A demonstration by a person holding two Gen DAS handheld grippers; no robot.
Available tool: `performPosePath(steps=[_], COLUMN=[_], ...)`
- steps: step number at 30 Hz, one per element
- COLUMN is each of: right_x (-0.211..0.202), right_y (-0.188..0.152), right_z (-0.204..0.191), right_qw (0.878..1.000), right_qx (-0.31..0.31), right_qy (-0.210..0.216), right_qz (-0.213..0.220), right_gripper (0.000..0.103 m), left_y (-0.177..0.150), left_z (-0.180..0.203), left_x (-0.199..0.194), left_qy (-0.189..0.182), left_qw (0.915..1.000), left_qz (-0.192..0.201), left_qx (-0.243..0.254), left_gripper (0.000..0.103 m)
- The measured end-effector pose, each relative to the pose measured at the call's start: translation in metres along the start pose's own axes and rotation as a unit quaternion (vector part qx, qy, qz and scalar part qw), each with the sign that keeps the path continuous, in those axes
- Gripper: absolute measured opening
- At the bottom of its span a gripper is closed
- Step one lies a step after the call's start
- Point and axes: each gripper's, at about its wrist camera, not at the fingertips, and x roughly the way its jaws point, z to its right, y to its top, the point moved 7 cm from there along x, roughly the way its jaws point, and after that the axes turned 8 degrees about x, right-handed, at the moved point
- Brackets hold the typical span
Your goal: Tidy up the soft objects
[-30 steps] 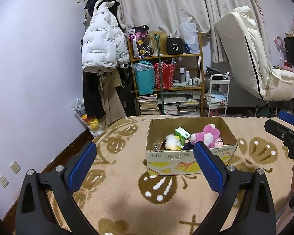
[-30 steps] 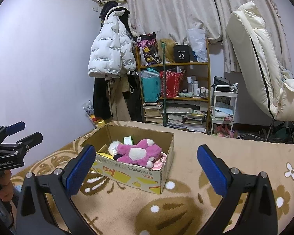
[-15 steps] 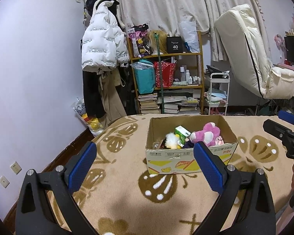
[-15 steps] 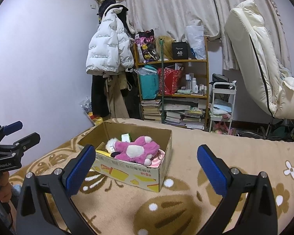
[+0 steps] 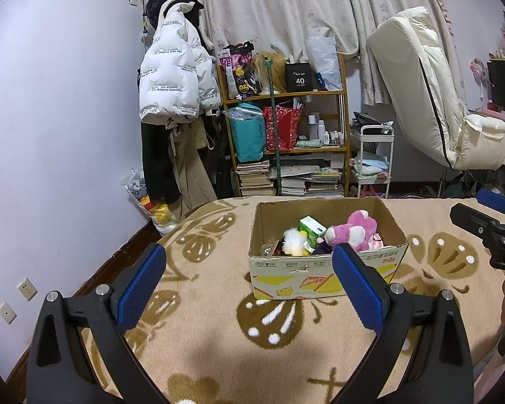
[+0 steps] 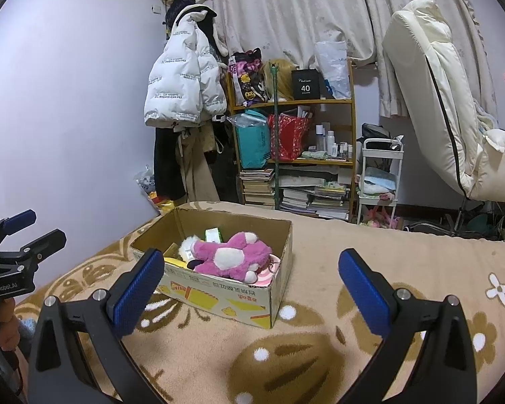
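Observation:
An open cardboard box (image 5: 326, 271) (image 6: 219, 298) sits on a beige patterned blanket. Inside lie a pink plush toy (image 5: 355, 230) (image 6: 230, 257), a white fluffy toy (image 5: 293, 242) (image 6: 187, 247), a green and white carton (image 5: 311, 227) and other small items. My left gripper (image 5: 249, 282) is open and empty, held in front of the box. My right gripper (image 6: 249, 286) is open and empty, to the right of the box. Each gripper shows at the edge of the other's view, the right one (image 5: 488, 222) and the left one (image 6: 20, 235).
The blanket (image 5: 219, 336) covers a bed along a lilac wall at left. Beyond the bed stand a cluttered wooden shelf (image 5: 286, 134), a coat rack with a white puffer jacket (image 5: 175, 80), a small white cart (image 5: 373, 161) and a cream recliner (image 5: 431, 101).
Both grippers have drawn back and risen slightly, so the box sits a little lower and farther in both views. Both stay open and empty.

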Motion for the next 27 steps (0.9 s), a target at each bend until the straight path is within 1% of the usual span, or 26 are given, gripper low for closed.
performPosePath(steps=[9, 18, 27], right_x=[-0.0004, -0.0008, -0.0012], right_y=[0.0012, 0.0013, -0.0006], right_z=[0.0012, 0.0021, 0.0063], right_qw=[1.000, 1.000, 1.000], right_qx=[0.000, 0.000, 0.001], right_qy=[0.001, -0.001, -0.002], right_qz=[-0.001, 0.000, -0.001], right_gripper=[0.103, 0.103, 0.103], left_y=[-0.0011, -0.0028, -0.0046], left_z=[0.0005, 0.0000, 0.0046], left_x=[0.0002, 0.0007, 0.0007], left_qy=[-0.008, 0.000, -0.002], left_qw=[1.0000, 1.0000, 0.9999], left_qz=[-0.003, -0.003, -0.006], left_qx=[-0.001, 0.003, 0.008], left_gripper=[0.098, 0.098, 0.098])
